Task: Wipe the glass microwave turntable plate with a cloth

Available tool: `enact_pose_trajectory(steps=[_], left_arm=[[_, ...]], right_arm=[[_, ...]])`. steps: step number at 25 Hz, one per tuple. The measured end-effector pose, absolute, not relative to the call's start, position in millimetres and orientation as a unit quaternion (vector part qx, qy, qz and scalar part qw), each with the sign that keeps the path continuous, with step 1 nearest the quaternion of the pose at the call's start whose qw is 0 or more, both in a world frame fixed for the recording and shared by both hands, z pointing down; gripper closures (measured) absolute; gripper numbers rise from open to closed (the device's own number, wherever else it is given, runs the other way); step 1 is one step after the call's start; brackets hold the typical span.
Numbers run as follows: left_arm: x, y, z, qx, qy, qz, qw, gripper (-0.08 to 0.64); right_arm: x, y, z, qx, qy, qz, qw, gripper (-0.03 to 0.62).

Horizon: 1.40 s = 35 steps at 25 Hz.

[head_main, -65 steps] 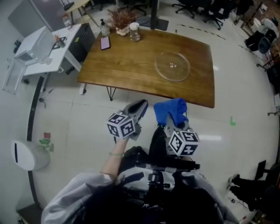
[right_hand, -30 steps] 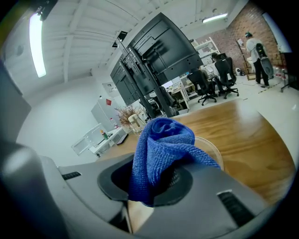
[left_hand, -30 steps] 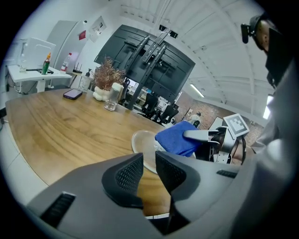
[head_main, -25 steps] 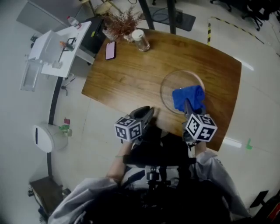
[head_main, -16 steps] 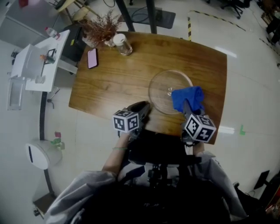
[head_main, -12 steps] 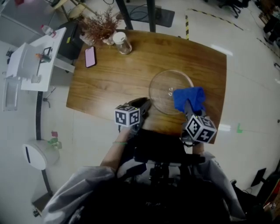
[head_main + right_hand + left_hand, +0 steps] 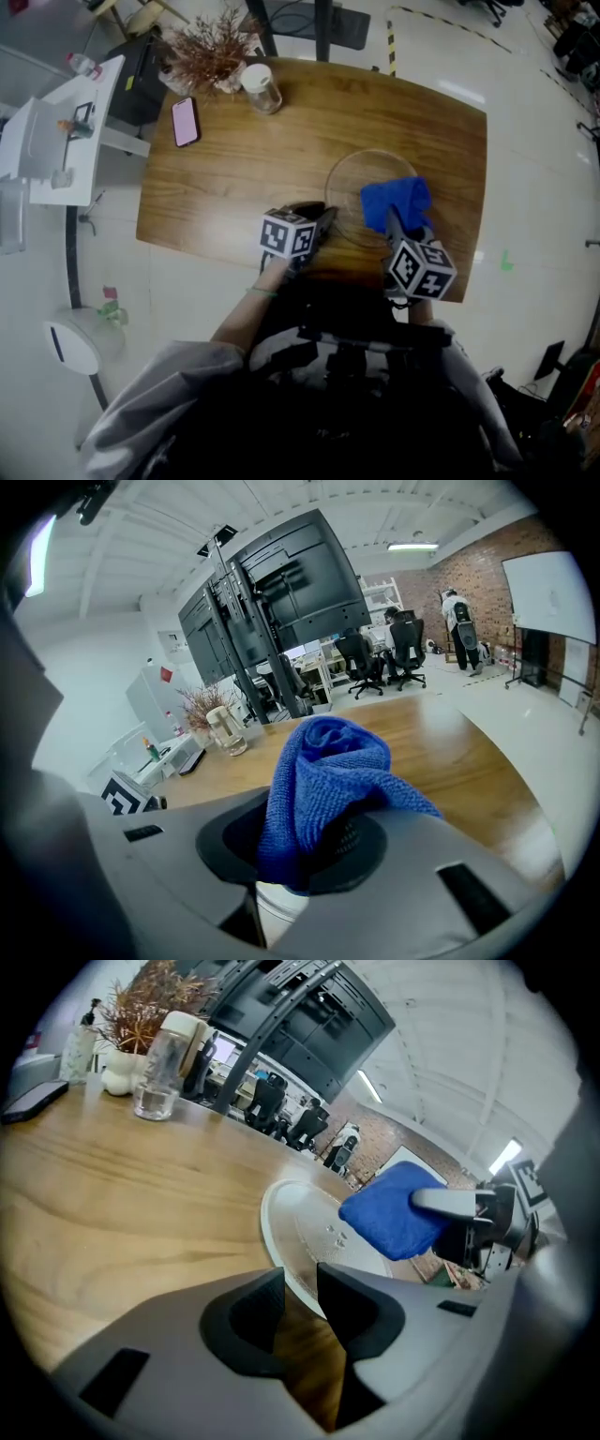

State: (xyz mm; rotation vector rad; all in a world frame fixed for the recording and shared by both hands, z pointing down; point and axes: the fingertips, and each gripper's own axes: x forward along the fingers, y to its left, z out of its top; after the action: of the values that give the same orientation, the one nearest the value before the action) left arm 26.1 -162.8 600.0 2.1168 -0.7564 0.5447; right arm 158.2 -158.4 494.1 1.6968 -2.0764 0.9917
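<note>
The round glass turntable plate [image 7: 354,192] lies flat on the wooden table [image 7: 253,178], near its front right. A bunched blue cloth [image 7: 392,202] is clamped in my right gripper [image 7: 396,223] and hovers over the plate's right half; whether it touches the glass I cannot tell. In the right gripper view the cloth [image 7: 323,771] bulges out between the jaws. My left gripper [image 7: 323,218] sits over the table's near edge just left of the plate, jaws almost together with nothing in them. From the left gripper view the plate [image 7: 305,1232] lies right ahead, the cloth [image 7: 389,1211] above it.
At the table's far left stand a lidded glass jar [image 7: 260,87], a dried plant [image 7: 208,53] and a phone [image 7: 185,121]. A white side desk [image 7: 56,131] is left of the table. The table's right edge is close beyond the plate.
The person has come up to the table. The right gripper carried the cloth from in front of the table to over the plate; the left gripper moved in beside the plate's near left rim.
</note>
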Motion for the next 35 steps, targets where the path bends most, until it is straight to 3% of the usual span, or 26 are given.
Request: enact_pose_trajectory(steps=[4, 7, 15, 35], left_arm=[[26.6, -167.8, 603.0, 0.831, -0.302, 0.231, 0.407, 0.477], [22.1, -170.8, 605.7, 0.825, -0.295, 0.235, 0.421, 0.555], [21.7, -171.5, 607.7, 0.814, -0.275, 0.236, 0.454, 0.563], [22.0, -172.0, 610.5, 0.810, -0.273, 0.254, 0.452, 0.565]], right_arm=[[143.9, -181.3, 492.9, 0.576, -0.733, 0.321, 0.166, 0.509], [136.5, -213.1, 489.7, 0.576, -0.743, 0.285, 0.186, 0.509], [119.2, -261.9, 515.5, 0.566, -0.747, 0.236, 0.259, 0.509], [73.4, -127.5, 551.2, 0.501, -0.758, 0.312, 0.277, 0.509]])
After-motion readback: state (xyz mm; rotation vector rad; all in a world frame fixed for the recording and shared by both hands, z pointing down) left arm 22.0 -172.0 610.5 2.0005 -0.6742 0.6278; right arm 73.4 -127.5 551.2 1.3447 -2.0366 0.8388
